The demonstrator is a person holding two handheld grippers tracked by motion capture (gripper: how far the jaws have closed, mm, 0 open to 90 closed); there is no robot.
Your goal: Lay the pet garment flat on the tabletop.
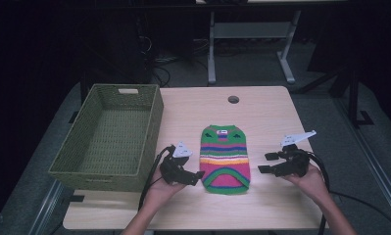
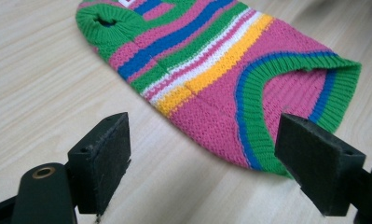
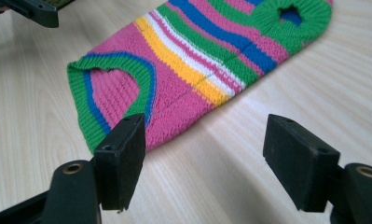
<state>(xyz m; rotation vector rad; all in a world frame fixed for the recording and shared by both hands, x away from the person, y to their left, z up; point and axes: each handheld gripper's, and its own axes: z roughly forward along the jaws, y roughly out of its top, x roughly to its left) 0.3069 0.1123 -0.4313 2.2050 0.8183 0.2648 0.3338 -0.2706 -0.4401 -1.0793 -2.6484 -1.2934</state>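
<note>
Between open hand-held grippers [image 1: 201, 175] [image 1: 262, 163], striped sweater [image 1: 225, 157], table [image 1: 271, 112] margins free.

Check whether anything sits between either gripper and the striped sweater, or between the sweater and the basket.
Nothing visible blocks either one. The sweater lies flat between the open left gripper and right gripper; bare table separates it from the basket.

My work surface is a light wood-grain rectangular table [image 1: 266, 105] with a round cable hole [image 1: 233, 99] near its far edge. On it I see a green woven rectangular basket [image 1: 154, 128] at the left side, overhanging the left edge, and a small striped knitted sweater in pink, green, blue, yellow and white [image 1: 225, 159] lying flat near the middle, hem toward me.
</note>
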